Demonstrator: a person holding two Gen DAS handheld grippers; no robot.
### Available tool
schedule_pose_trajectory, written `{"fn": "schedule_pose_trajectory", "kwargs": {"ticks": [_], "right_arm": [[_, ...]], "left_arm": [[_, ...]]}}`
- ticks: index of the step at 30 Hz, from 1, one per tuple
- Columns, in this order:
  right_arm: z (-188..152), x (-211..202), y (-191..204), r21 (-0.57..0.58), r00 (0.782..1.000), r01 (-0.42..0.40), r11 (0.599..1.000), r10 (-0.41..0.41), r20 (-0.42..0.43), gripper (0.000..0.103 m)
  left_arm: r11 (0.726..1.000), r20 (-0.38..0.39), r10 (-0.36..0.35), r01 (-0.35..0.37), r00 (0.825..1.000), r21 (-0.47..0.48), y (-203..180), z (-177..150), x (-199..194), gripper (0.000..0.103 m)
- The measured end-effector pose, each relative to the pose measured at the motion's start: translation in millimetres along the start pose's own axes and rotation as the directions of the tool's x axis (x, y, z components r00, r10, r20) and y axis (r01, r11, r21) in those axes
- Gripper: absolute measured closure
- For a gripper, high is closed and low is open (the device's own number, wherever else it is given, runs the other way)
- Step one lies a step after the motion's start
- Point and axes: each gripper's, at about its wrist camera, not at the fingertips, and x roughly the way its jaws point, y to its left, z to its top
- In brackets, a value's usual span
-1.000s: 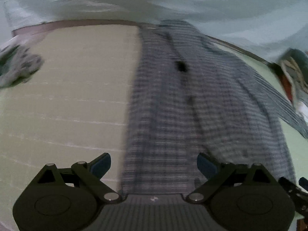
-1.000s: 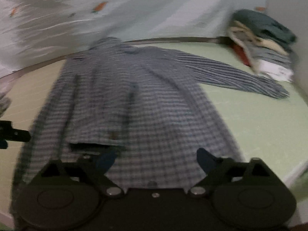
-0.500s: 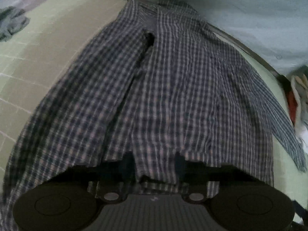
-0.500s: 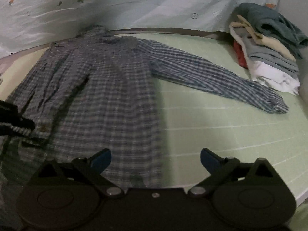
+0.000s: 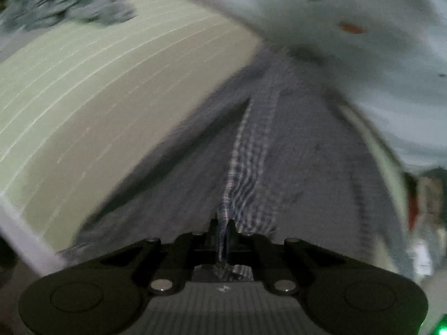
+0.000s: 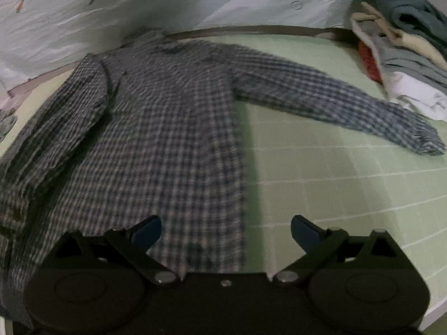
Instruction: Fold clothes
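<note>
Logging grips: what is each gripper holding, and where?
Left gripper pinches the plaid shirt at its bottom hem. Right gripper holds nothing.

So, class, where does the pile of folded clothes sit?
In the right wrist view, the pile of folded clothes sits at the upper right, just beyond the plaid shirt's outstretched sleeve.

Your left view smeared by motion: shirt [image 5: 293, 167] pattern sharp only in pinched strip, mat [image 5: 97, 97] lines streaked, grey heap [image 5: 69, 8] top left unreadable. Pile [image 5: 424, 209] at right edge blurred, cut off. In right view, shirt's left sleeve [image 6: 16, 195] runs past frame edge; hem hidden behind right gripper [image 6: 226, 231].
</note>
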Motion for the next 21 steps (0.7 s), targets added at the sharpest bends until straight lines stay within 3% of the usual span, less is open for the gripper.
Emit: {"fn": "schedule_pose_trajectory", "kwargs": {"ticks": [9,12,14,16,21], "right_arm": [[-12,-6,22,-0.032,0.999,0.028,0.999,-0.029,-0.036,0.003],[-11,-9,23,-0.024,0.999,0.025,0.999,-0.026,-0.037,0.003],[-11,-10,24,-0.024,0.999,0.022,0.999,-0.023,-0.034,0.003],[-9,-10,25,-0.028,0.999,0.02,0.999,-0.021,-0.024,0.003],[10,-7,15,-0.007,1.0,0.013,1.0,-0.013,0.014,0.003]], "left_arm": [[0.998,-0.053,0.046,-0.043,0.998,0.041,5,-5,19,0.095],[0.995,-0.048,0.069,-0.065,0.997,0.072,-3,1,18,0.064],[0.993,-0.018,0.082,-0.08,0.996,0.088,-5,5,14,0.032],[0.991,0.023,0.077,-0.079,0.997,0.107,-10,11,11,0.027],[0.985,0.054,0.093,-0.1,0.994,0.141,-41,20,5,0.025]]}}
